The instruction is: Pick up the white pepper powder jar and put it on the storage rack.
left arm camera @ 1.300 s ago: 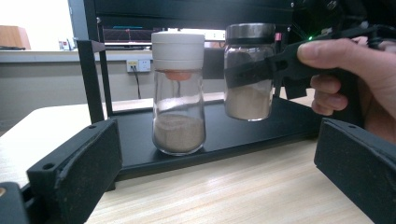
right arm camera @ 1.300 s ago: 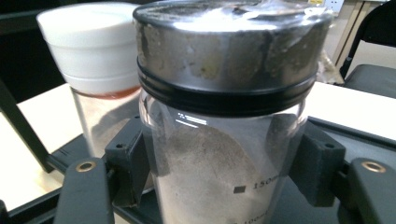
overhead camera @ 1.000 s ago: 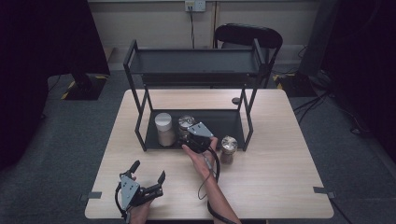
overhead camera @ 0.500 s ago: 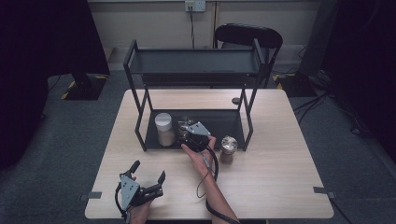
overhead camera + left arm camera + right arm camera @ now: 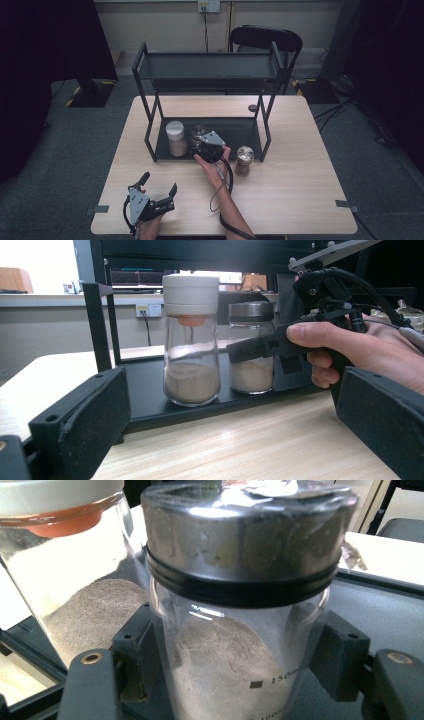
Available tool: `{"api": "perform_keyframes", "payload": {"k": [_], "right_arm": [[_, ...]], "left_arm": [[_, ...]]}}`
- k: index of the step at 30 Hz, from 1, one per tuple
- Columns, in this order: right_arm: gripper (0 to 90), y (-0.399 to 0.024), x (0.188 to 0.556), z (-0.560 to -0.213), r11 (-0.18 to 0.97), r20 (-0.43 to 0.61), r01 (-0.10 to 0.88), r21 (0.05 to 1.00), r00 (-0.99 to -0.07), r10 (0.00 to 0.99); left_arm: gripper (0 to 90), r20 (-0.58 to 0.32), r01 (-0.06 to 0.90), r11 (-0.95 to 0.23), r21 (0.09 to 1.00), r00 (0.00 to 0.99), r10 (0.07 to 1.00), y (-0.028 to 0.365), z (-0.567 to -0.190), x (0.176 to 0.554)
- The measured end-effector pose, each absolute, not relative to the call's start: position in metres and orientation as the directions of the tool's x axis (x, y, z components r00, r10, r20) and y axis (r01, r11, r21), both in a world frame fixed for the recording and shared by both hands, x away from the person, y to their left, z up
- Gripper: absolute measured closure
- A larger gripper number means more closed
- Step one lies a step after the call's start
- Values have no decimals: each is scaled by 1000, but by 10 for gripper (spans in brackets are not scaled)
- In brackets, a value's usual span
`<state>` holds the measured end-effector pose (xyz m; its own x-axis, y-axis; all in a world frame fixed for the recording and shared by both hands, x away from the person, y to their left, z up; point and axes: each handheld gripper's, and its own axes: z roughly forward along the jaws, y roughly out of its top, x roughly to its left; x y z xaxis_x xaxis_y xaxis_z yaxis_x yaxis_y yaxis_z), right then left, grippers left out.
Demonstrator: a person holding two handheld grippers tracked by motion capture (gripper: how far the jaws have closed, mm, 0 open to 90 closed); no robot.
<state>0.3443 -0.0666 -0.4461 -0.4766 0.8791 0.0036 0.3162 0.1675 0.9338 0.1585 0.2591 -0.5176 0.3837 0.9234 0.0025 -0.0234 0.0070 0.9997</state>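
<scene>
- High view: your right gripper reaches onto the lower shelf of the black rack and is clamped on a steel-lidded jar. That jar stands on the shelf just beside the white-capped jar, on its right. A third jar stands on the table just in front of the rack's right leg. Your left gripper rests near the table's front edge, well apart from the rack, with its jaws spread and nothing between them.
- Left gripper view: your own two black jaws stand wide apart at the lower corners, empty. Beyond them the white-capped jar and the steel-lidded jar stand upright on the shelf, each partly filled with pale powder. Your right hand holds the right gripper against the steel-lidded jar.
- Right gripper view: both pads press the glass body of the steel-lidded jar below its lid, one on each side. The white-capped jar stands close at the left.
</scene>
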Motion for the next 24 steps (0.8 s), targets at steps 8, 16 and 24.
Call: {"api": "perform_keyframes", "payload": {"k": [8,16,24], "right_arm": [[310,-67,341,-449,179,-10,305,935,-481,877],[307,-67,341,-448,179,-6,313,933,-483,876],[289,-71,344,-446,180,2,317,931,-497,868]], "left_arm": [[1,3,-24,7,1000,383,924,259,-518,158],[0,2,-23,7,1000,384,923,259,-518,158],[1,0,-21,9,1000,385,923,259,-517,159]]}}
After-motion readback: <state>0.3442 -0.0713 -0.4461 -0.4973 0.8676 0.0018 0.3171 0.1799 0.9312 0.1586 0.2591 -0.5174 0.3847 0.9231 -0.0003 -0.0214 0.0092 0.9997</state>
